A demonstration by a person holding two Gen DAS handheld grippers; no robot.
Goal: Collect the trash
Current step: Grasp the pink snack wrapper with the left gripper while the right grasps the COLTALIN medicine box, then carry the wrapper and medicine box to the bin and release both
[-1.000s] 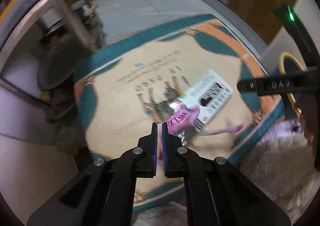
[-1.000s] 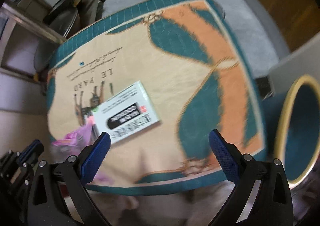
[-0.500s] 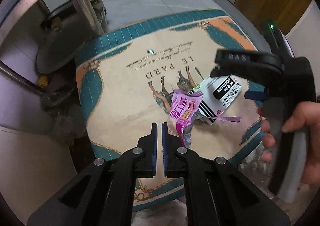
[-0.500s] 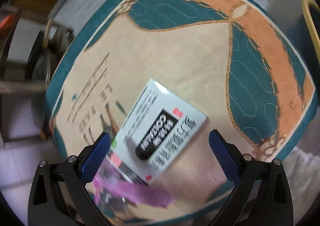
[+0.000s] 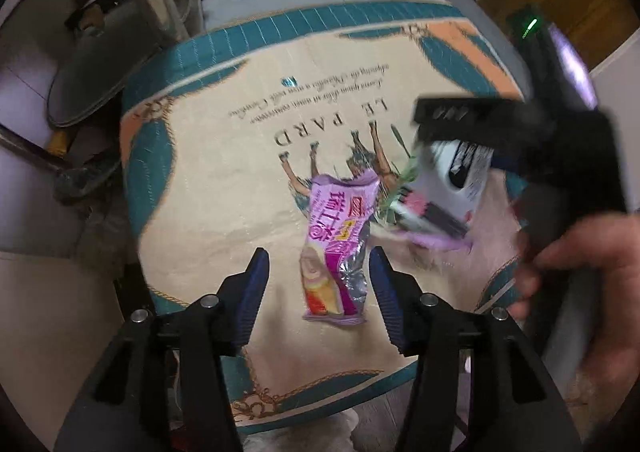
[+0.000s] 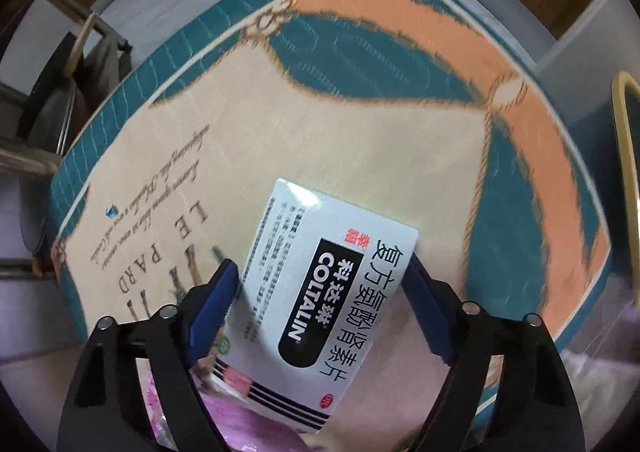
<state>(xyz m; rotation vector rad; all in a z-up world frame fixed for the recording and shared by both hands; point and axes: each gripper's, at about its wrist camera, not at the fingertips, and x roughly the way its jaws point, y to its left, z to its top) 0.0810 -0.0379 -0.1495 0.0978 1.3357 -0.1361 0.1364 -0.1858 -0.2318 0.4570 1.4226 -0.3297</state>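
A crumpled purple snack wrapper (image 5: 338, 248) lies on the round printed tabletop (image 5: 224, 187). My left gripper (image 5: 318, 280) is open, its fingers on either side of the wrapper's lower part, not closed on it. A white Coltalin medicine box (image 6: 320, 284) lies on the table; it also shows in the left wrist view (image 5: 452, 187). My right gripper (image 6: 320, 304) has its blue pads against both long sides of the box and grips it. A purple strip of wrapper (image 6: 256, 424) lies under the box's near end.
A metal rack with pans (image 5: 100, 63) stands beyond the table's left side. A teal bin with a yellow rim (image 6: 624, 155) sits to the right of the table. White fluffy fabric (image 5: 592, 404) lies at the near right edge.
My left gripper has opened from shut and now straddles the purple wrapper. My right gripper has moved down onto the medicine box and closed from wide open onto its sides.
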